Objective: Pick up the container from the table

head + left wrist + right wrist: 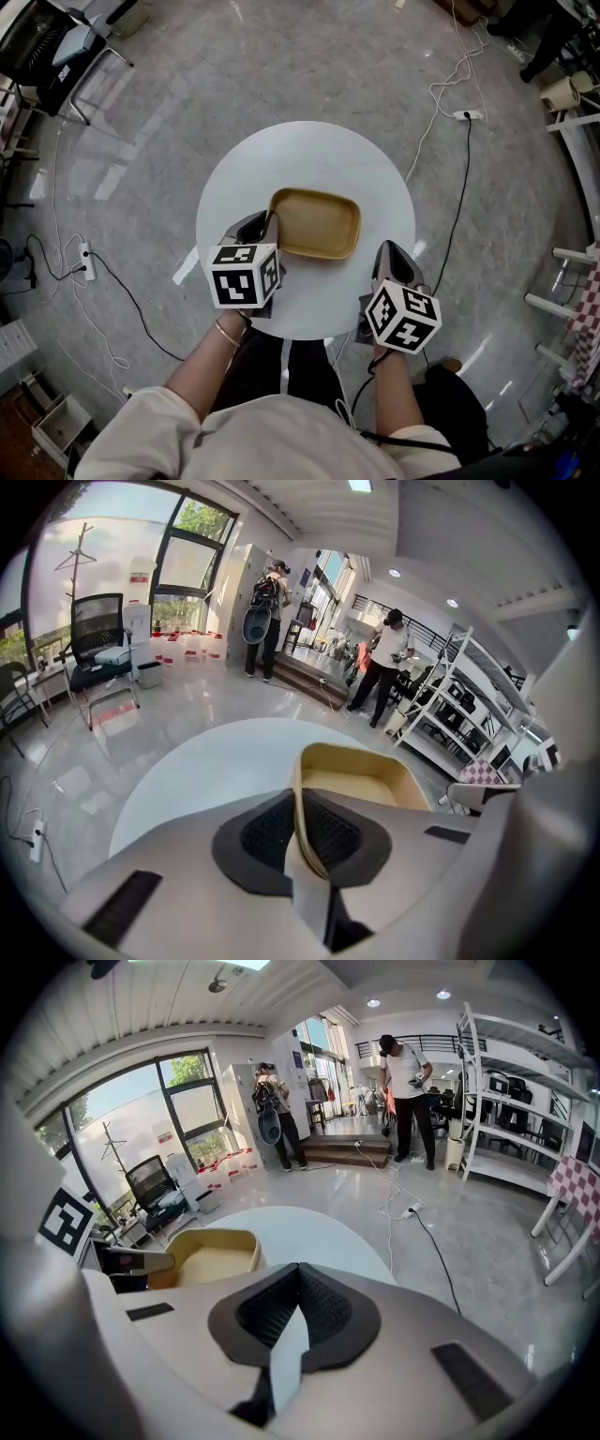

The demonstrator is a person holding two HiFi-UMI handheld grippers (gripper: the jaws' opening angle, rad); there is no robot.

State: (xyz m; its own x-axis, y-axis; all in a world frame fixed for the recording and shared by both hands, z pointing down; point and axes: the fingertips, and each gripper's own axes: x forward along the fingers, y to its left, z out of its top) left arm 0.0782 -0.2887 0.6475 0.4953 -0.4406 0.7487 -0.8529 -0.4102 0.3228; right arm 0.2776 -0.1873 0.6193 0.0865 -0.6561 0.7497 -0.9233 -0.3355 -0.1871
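While the tan container [314, 223] lies at the middle of the round white table [309, 150], the left gripper [270, 225] is right on it, jaws drawn narrow and clamped on the container's left short wall. In the left gripper view the thin rim runs straight between the two black ribbed pads [267, 832], one pad inside the wall and one outside, with the open tray stretching away beyond them. Whether the base is clear of the tabletop cannot be told. Over on the other side, the right gripper [388, 251] hangs above the table's near right edge, its jaws pressed together with nothing between them. It stands apart from the container, which lies ahead of it and off to its left, across a strip of bare white tabletop.
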